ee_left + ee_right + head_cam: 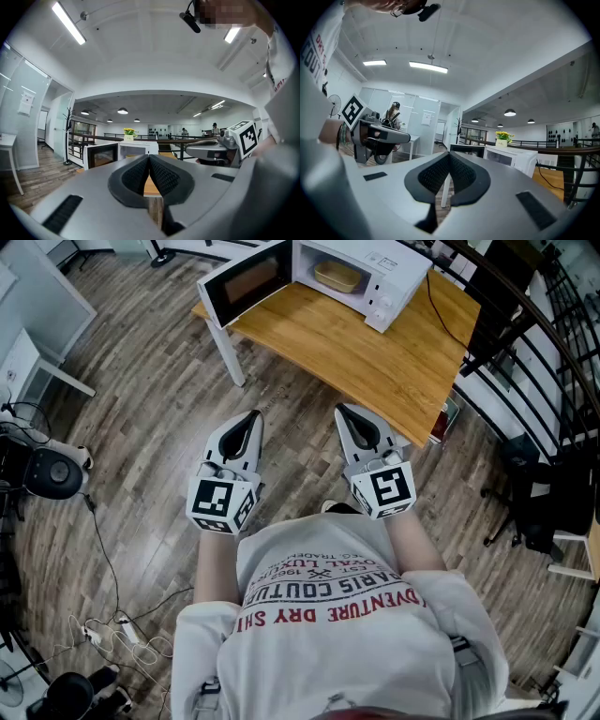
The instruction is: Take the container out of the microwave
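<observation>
A white microwave [370, 277] stands on the far end of a wooden table [375, 362], its door [246, 282] swung open to the left. Inside sits a shallow tan container [339, 277]. Both grippers are held level close to the person's chest, well short of the table. My left gripper [253, 416] is shut with nothing between its pads, and so is my right gripper [343, 411]. In the left gripper view the microwave [136, 150] lies straight ahead beyond the closed jaws. In the right gripper view the microwave [511, 157] is to the right.
A black railing [525, 324] runs along the right behind the table. A power cord [441, 306] trails from the microwave. Cables and a power strip [112, 629] lie on the wood floor at left. A yellow flower pot [129, 135] sits on the microwave top.
</observation>
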A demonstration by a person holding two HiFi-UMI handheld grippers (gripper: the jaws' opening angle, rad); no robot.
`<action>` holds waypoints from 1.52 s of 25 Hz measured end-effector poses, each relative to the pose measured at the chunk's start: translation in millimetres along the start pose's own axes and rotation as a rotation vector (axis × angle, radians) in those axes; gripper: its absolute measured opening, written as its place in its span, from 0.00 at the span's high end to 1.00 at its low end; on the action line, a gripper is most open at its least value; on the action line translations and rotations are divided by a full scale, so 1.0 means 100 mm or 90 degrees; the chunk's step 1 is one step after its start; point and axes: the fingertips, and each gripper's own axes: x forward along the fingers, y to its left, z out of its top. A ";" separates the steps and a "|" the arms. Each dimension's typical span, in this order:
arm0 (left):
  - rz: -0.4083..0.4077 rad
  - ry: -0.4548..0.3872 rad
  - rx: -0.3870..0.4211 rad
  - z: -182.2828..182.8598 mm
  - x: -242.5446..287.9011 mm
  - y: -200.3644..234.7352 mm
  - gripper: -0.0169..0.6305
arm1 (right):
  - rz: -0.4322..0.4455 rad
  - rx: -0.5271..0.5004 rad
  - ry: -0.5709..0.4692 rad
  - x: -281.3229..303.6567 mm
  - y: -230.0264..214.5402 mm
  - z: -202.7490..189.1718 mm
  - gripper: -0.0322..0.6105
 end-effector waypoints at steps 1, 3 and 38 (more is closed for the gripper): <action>0.001 0.000 -0.001 0.01 -0.02 0.01 0.95 | 0.001 0.001 0.000 0.00 0.01 0.01 0.91; 0.003 -0.001 -0.002 0.01 -0.05 0.04 0.95 | 0.002 0.002 -0.001 0.00 0.04 0.02 0.91; 0.088 0.014 -0.043 -0.15 0.52 1.18 0.95 | 0.063 0.053 -0.035 1.50 -0.34 -0.15 0.63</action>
